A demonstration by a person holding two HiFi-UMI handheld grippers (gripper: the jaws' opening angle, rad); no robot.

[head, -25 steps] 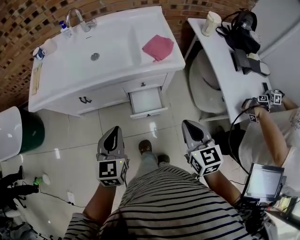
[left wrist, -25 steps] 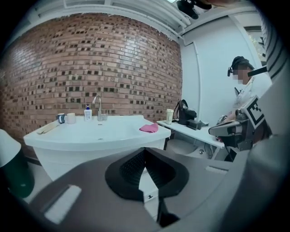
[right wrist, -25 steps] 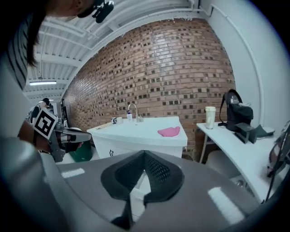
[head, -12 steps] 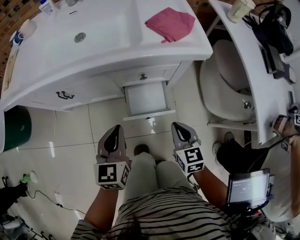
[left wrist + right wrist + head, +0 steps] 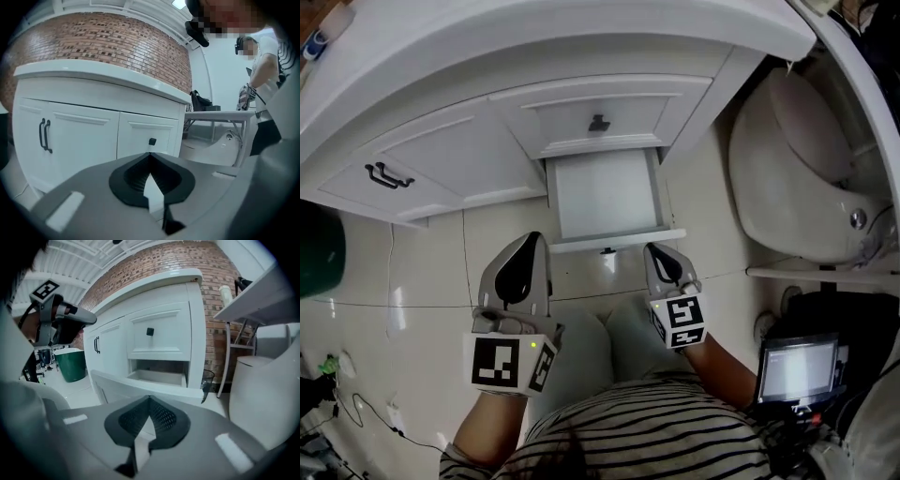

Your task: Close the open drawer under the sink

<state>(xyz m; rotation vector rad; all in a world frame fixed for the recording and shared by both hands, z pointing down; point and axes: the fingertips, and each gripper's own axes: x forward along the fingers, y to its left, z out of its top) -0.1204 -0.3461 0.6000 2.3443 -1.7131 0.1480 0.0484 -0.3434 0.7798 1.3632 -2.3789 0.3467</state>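
The white vanity (image 5: 441, 159) has its lower drawer (image 5: 605, 197) pulled out, empty inside, its front panel (image 5: 614, 240) toward me. The drawer above it is closed, with a dark knob (image 5: 598, 123). My left gripper (image 5: 532, 240) is shut and empty, its tip just left of the front panel. My right gripper (image 5: 655, 249) is shut and empty, close to the panel's right end. In the right gripper view the open drawer (image 5: 157, 377) sits just beyond the shut tips (image 5: 149, 398). The left gripper view has shut tips (image 5: 150, 154) pointing at the closed drawer's knob (image 5: 152, 141).
A white rounded chair (image 5: 797, 178) stands right of the vanity, under a white table edge (image 5: 853, 103). A green bin (image 5: 319, 248) stands at the left. Cabinet doors with dark handles (image 5: 382, 174) lie left of the drawers. A lit screen (image 5: 794, 368) is at my right.
The head view has dropped and closed in on the vanity, so the sink top is out of sight. Both grippers have come forward to the open drawer's front.
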